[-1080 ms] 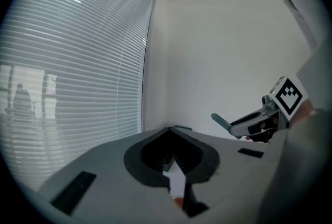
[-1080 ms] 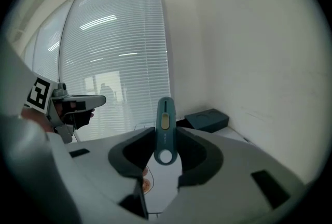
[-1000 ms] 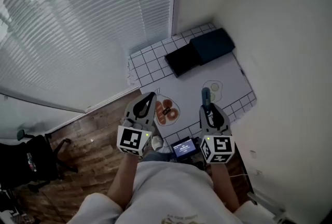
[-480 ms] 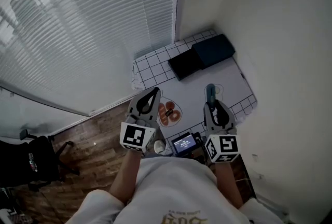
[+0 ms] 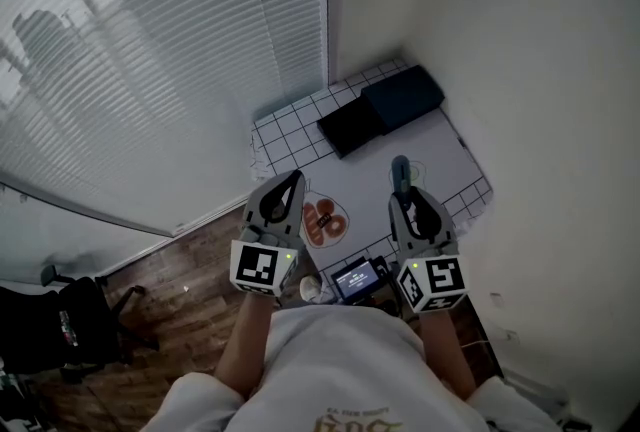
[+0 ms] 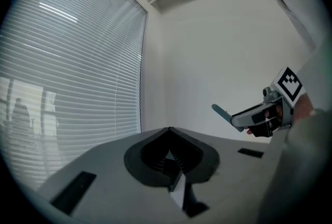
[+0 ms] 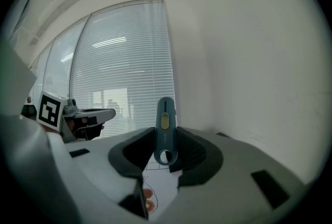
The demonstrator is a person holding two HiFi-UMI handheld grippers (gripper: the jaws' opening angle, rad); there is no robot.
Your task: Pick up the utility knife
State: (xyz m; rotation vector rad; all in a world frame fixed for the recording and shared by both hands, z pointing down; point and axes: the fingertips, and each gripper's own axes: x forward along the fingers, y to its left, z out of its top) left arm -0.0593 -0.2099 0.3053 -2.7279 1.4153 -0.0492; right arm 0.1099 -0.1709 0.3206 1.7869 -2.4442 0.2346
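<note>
The utility knife (image 7: 165, 129) is teal with a yellow slider and a ring at its near end. My right gripper (image 7: 166, 138) is shut on it, and the knife sticks out forward past the fingertips, well above the table. In the head view the knife (image 5: 400, 170) projects from the right gripper (image 5: 404, 194) over the white mat (image 5: 440, 145). My left gripper (image 5: 291, 182) hovers to the left at about the same height, jaws together with nothing between them. In the left gripper view its closed tips (image 6: 169, 129) point at the wall, with the held knife (image 6: 220, 111) off to the right.
Far below, a black box (image 5: 352, 125) and a dark blue box (image 5: 403, 95) lie at the back of the grid-printed mat. An orange printed figure (image 5: 325, 217) marks the mat. A small lit screen (image 5: 357, 278) sits near my body. Blinds (image 5: 150, 70) are at the left, a white wall at the right.
Both grippers have risen a little, the right one still carrying the knife. The table looks slightly farther below. Neither gripper's jaws have changed.
</note>
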